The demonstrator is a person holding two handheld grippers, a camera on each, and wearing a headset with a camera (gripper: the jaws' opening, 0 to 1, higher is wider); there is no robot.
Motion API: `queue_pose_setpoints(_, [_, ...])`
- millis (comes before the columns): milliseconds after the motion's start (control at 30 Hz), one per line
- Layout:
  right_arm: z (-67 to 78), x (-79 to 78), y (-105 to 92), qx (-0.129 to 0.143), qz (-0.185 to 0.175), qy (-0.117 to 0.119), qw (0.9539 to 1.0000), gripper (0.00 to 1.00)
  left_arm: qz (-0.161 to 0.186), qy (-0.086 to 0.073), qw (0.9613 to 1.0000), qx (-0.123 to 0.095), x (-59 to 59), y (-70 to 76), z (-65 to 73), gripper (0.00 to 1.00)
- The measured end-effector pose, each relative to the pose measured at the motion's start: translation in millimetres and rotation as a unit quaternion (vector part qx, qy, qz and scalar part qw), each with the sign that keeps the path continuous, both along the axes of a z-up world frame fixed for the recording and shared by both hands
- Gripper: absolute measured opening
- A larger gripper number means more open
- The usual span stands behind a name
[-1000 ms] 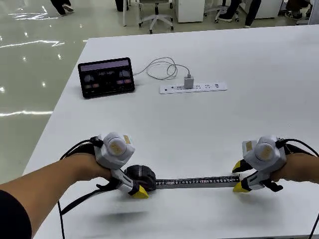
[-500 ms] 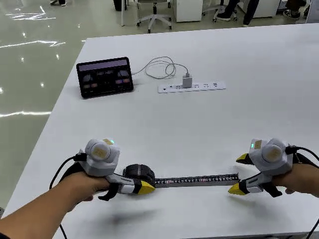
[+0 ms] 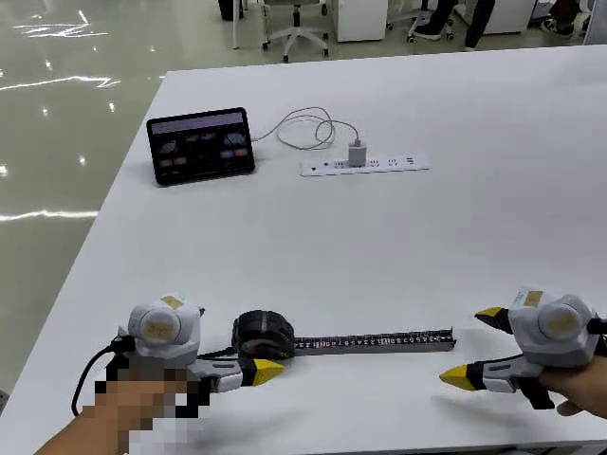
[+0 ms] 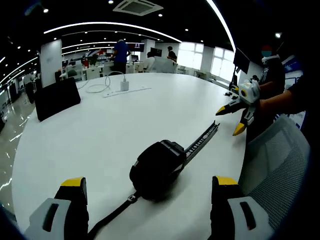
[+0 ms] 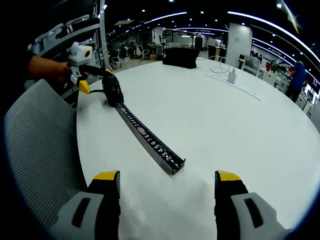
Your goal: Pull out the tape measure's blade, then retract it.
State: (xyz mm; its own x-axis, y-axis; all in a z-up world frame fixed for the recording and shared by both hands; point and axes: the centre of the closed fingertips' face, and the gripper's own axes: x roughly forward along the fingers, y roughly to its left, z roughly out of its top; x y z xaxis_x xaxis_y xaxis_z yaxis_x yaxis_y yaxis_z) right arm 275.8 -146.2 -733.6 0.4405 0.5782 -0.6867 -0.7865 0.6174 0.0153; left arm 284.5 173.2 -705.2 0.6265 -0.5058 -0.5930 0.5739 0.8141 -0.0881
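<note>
Tape measure (image 3: 264,334): rounded, black | blade (image 3: 375,340): flat numbered strip, extended

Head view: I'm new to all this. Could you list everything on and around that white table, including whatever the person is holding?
Table: one, white, under everything.
Tape measure: one, black case, near edge; its blade lies drawn out flat to the right.
Tablet: one, black, screen lit, far left.
Power strip: one, white, right of the tablet.
Charger: one, white, plugged into the strip, with a looped white cable.
Office chair: one, pale, on the floor beyond.
Left gripper: one, grey with yellow tips, jaws open, beside the case.
Right gripper: one, same colours, jaws open, just past the blade's end.
</note>
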Motion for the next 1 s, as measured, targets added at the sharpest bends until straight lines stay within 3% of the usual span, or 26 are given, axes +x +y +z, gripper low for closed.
queue_pose_setpoints(200, [7.7, -12.7, -8.7, 0.005, -0.012, -0.013, 0.9998, 0.78, 0.013, 0.000, 0.9999, 0.006, -11.5, 20.4, -1.5, 1.00])
queue_pose_setpoints(300, [13.8, -14.3, -16.6, 0.003, -0.020, -0.032, 0.9993, 0.83, 0.019, -0.006, 0.9998, 0.007, -16.7, 24.6, 2.7, 1.00])
queue_pose_setpoints(333, [17.2, -15.3, -18.9, 0.014, -0.024, -0.036, 0.9990, 0.86, 0.020, -0.011, 0.9997, 0.006, -19.6, 25.4, 6.4, 1.00])
queue_pose_setpoints(367, [19.1, -15.6, -20.4, 0.038, -0.043, -0.027, 0.9980, 0.89, 0.022, -0.014, 0.9997, 0.005, -21.4, 26.6, 8.4, 1.00])
queue_pose_setpoints(467, [25.6, -17.9, -31.7, 0.045, -0.061, -0.024, 0.9969, 0.93, 0.023, -0.017, 0.9996, 0.004, -24.7, 33.3, 10.1, 1.00])
queue_pose_setpoints(800, [27.1, -39.5, -47.3, 0.022, -0.053, -0.032, 0.9979, 0.99, 0.036, -0.024, 0.9991, 0.004, -37.4, 49.7, 14.9, 1.00])
queue_pose_setpoints(933, [27.3, -43.3, -52.9, 0.028, -0.054, -0.028, 0.9978, 1.00, 0.047, -0.023, 0.9986, 0.002, -40.4, 56.1, 14.8, 1.00])
queue_pose_setpoints(1000, [25.6, -50.8, -49.6, 0.041, -0.057, -0.011, 0.9975, 1.00, 0.048, -0.030, 0.9984, -0.004, -42.4, 56.6, 17.1, 1.00])
